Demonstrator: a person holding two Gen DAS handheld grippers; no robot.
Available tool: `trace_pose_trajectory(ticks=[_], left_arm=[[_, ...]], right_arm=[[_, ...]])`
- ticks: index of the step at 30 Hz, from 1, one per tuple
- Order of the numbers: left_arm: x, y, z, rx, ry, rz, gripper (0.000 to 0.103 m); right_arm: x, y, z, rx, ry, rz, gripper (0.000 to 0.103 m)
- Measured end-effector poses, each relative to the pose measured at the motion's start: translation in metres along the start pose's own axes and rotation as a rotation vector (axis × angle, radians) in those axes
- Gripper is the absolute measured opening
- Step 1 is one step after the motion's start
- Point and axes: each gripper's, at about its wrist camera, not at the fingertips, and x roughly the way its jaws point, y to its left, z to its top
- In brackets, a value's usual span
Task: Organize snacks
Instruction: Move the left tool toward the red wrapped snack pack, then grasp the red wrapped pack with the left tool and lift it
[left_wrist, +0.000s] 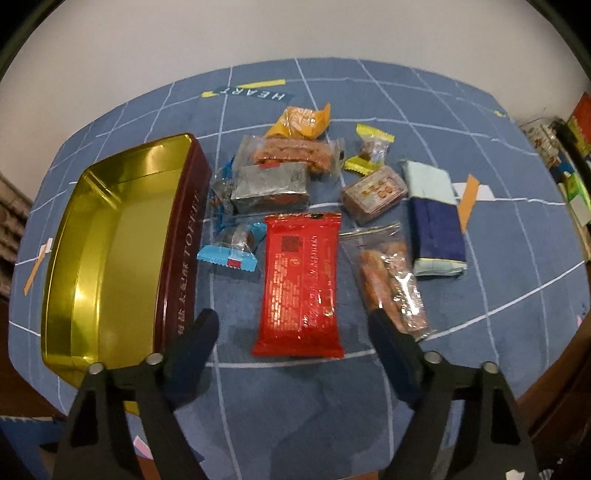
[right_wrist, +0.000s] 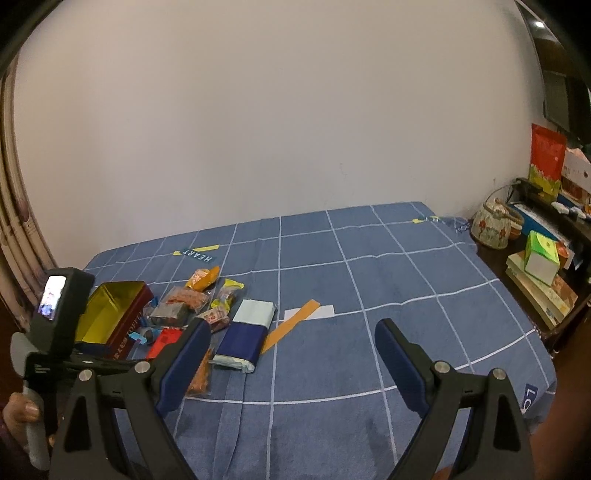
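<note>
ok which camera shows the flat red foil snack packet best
The left wrist view. The flat red foil snack packet lies in full view on the blue checked cloth, framed by the open jaws of the left gripper, its printed text facing up. The right wrist view shows only a red sliver behind that gripper's own finger.

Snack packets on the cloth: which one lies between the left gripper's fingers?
The red packet, flat and opaque; the clear-wrapped sticks lie beside the right finger.

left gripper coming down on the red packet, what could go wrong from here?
1. The left gripper straddles the red packet, but one finger overlaps the clear bag of sticks; closing may snag it too.
2. The other finger sits near the tin wall and might nudge it.
</note>
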Motion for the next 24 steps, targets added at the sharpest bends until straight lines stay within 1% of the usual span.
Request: trace_pose_trajectory(ticks=[8,13,17,19,22,23,24], left_arm=[[0.023,0.008,0.011,-0.028,0.058,-0.012,0.077],[0.036,0.007,0.014,-0.013,0.083,0.006,0.076],[0.043,0.004,0.016,-0.004,0.088,0.019,0.075],[0.047,0.002,0.016,0.002,0.094,0.023,0.072],[0.048,0.004,0.018,-0.016,0.084,-0.005,0.063],[0.048,0.003,0.018,-0.022,0.081,-0.017,0.057],[0.048,0.004,0.018,-0.027,0.079,-0.034,0.049]], right_arm=[[0.003,0.001,-0.002,-0.012,0.006,0.001,0.093],[0.005,-0.002,-0.002,-0.006,0.014,0.002,0.093],[0.008,0.000,-0.002,-0.009,0.023,-0.001,0.093],[0.011,0.000,-0.003,-0.009,0.031,-0.002,0.093],[0.012,-0.001,-0.004,-0.008,0.036,-0.004,0.093],[0.012,-0.002,-0.004,-0.008,0.037,-0.006,0.093],[0.013,-0.002,-0.004,-0.008,0.038,-0.007,0.093]])
